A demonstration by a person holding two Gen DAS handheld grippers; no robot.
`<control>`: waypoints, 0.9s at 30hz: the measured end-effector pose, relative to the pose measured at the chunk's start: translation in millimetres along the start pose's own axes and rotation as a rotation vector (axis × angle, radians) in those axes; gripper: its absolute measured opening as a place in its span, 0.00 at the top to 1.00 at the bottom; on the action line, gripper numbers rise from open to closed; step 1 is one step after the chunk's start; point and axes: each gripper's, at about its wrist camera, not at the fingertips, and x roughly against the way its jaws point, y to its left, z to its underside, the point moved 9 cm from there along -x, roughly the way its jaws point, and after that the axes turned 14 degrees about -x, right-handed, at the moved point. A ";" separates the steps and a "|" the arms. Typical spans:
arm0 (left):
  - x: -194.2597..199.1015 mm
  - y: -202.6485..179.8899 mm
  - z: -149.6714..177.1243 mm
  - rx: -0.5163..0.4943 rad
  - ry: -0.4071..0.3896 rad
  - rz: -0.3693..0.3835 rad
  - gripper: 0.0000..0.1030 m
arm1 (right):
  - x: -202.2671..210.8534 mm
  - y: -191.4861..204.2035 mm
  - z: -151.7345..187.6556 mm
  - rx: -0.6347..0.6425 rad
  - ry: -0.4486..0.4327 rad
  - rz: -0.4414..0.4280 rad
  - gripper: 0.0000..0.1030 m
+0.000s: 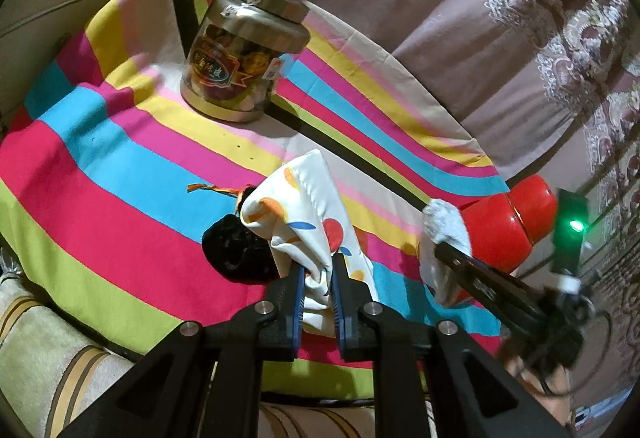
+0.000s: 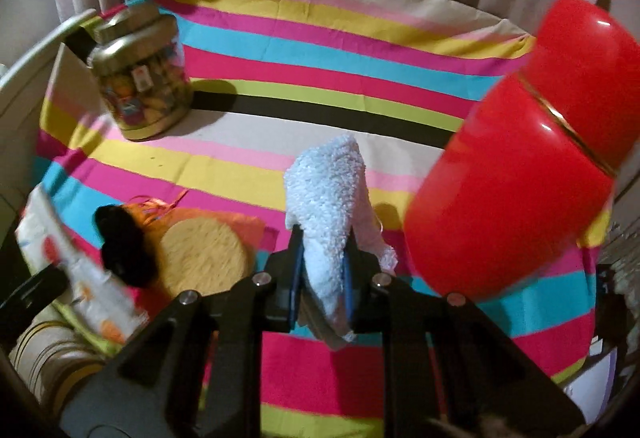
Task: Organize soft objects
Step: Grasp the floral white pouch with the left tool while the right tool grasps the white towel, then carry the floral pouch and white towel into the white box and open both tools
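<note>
Soft objects are mid-sort on a table under a bright striped tablecloth (image 1: 120, 166).

Left wrist view: the left gripper (image 1: 318, 278) is clamped nearly shut on a white cloth printed with orange, red and blue shapes (image 1: 300, 214), which is lifted and drapes from between the jaws. A black soft item (image 1: 236, 250) lies on the tablecloth just beside it. A lidded glass jar of snacks (image 1: 240, 54) stands further back. At right, the right gripper (image 1: 452, 254) carries a white fluffy towel (image 1: 444, 230) beside a red canister (image 1: 508, 222).

Right wrist view: the right gripper (image 2: 322, 270) is closed tight on the white fluffy towel (image 2: 328, 198), raised clear of the tablecloth (image 2: 320, 50). The red canister (image 2: 520, 166) looms close at right. At lower left, a round yellow sponge (image 2: 204, 254) rests on an orange cloth (image 2: 248, 230), touching the black soft item (image 2: 124, 246); the printed cloth (image 2: 80, 270) hangs nearby.

Judging from this, two pieces are picked up but not yet placed, and the sponge, orange cloth and black item remain loose, so sorting looks early.
</note>
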 end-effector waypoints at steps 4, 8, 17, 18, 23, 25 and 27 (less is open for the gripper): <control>1.8 -7.9 -0.2 -0.033 -0.001 -0.001 0.88 | 23.1 -8.0 11.0 -0.030 -0.019 -0.013 0.81; 4.7 -19.7 0.6 -0.063 -0.001 0.002 0.88 | 38.2 -21.7 22.6 -0.069 -0.025 -0.021 0.81; 12.7 -61.2 4.8 -0.159 0.003 0.026 0.88 | 73.0 -62.3 43.2 -0.144 -0.036 -0.016 0.81; 13.7 -65.7 6.0 -0.167 0.004 0.033 0.88 | 76.2 -66.7 44.2 -0.151 -0.037 -0.017 0.81; 21.0 -105.1 14.6 -0.237 0.013 0.088 0.88 | 101.1 -98.6 54.4 -0.192 -0.057 0.000 0.81; 21.7 -120.0 18.3 -0.258 0.023 0.112 0.88 | 109.8 -111.5 58.5 -0.209 -0.065 0.010 0.81; 22.5 -139.9 24.8 -0.288 0.034 0.141 0.88 | 120.6 -128.9 63.3 -0.233 -0.076 0.027 0.81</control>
